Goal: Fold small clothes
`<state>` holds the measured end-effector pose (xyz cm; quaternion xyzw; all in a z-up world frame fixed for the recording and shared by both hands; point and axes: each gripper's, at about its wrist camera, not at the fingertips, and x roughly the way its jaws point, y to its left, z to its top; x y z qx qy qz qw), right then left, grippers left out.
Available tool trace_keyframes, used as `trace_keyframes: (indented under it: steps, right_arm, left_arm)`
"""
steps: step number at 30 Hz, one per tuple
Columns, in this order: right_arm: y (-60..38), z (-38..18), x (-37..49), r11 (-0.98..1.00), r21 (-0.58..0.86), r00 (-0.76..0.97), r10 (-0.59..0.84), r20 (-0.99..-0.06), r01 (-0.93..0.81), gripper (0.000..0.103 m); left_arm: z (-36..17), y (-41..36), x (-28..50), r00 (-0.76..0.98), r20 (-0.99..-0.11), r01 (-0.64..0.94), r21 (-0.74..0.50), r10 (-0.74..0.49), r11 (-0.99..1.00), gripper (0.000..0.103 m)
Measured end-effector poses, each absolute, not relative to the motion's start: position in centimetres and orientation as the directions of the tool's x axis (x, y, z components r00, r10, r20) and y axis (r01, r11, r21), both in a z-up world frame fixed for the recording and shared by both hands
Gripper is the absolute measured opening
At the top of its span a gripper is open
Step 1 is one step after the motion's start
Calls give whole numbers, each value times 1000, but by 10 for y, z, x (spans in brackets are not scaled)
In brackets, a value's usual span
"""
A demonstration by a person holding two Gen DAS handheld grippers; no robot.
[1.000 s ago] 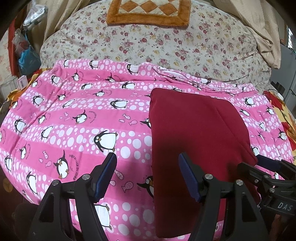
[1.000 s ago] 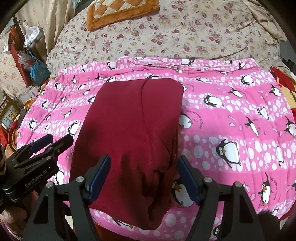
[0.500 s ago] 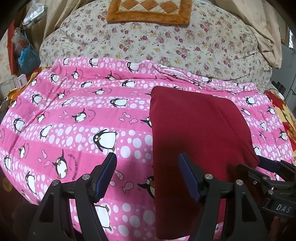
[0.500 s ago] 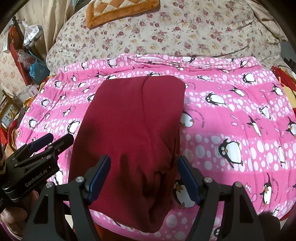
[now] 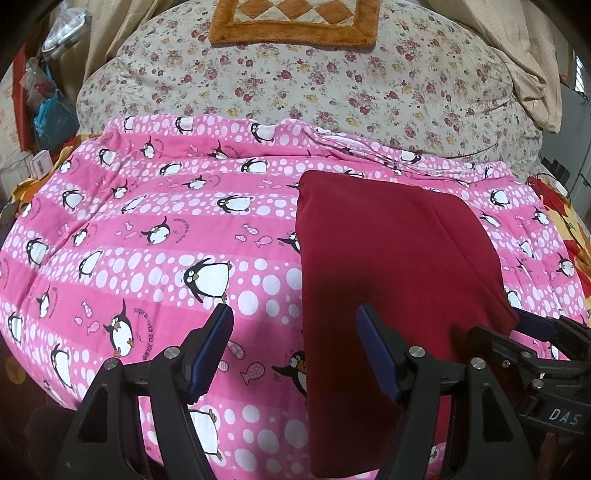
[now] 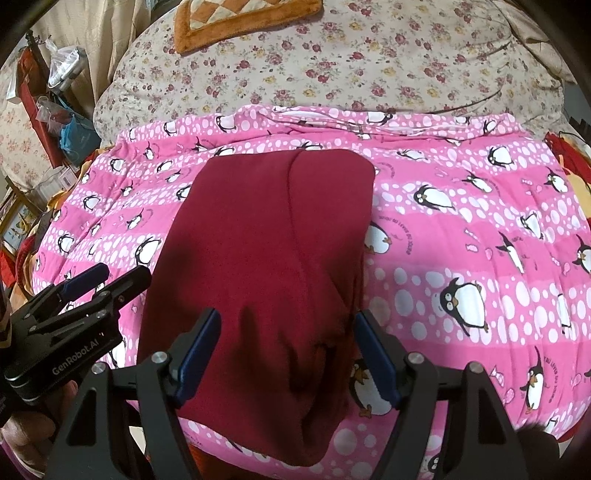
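Both tools, left tool (image 5: pixel 295 350) and right tool (image 6: pixel 286 350), hover open and empty above the folded maroon garment (image 6: pixel 266 251), apparently positioned for the next fold.

Dark red garment (image 6: pixel 266 251), folded, lying flat

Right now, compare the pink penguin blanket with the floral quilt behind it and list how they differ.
The pink penguin blanket is bright pink with white dots and penguins; the floral quilt is cream with small roses. The blanket lies nearer the open grippers, the quilt beyond it. The blanket carries the folded maroon garment; the quilt carries an orange checkered mat. Both are patterned bedding spread over the same mound.
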<state>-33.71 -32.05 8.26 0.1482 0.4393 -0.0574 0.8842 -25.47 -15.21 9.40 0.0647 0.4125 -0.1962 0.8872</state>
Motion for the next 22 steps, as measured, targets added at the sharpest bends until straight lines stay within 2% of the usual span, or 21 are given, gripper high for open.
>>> trace_keyframes:
  steps: [22]
  right_arm:
    - [-324,80,-329,950,204,594,24,-804,238,78]
  left_arm:
    - [92,-148,-240,577,-755,411,-64,-313,910,50]
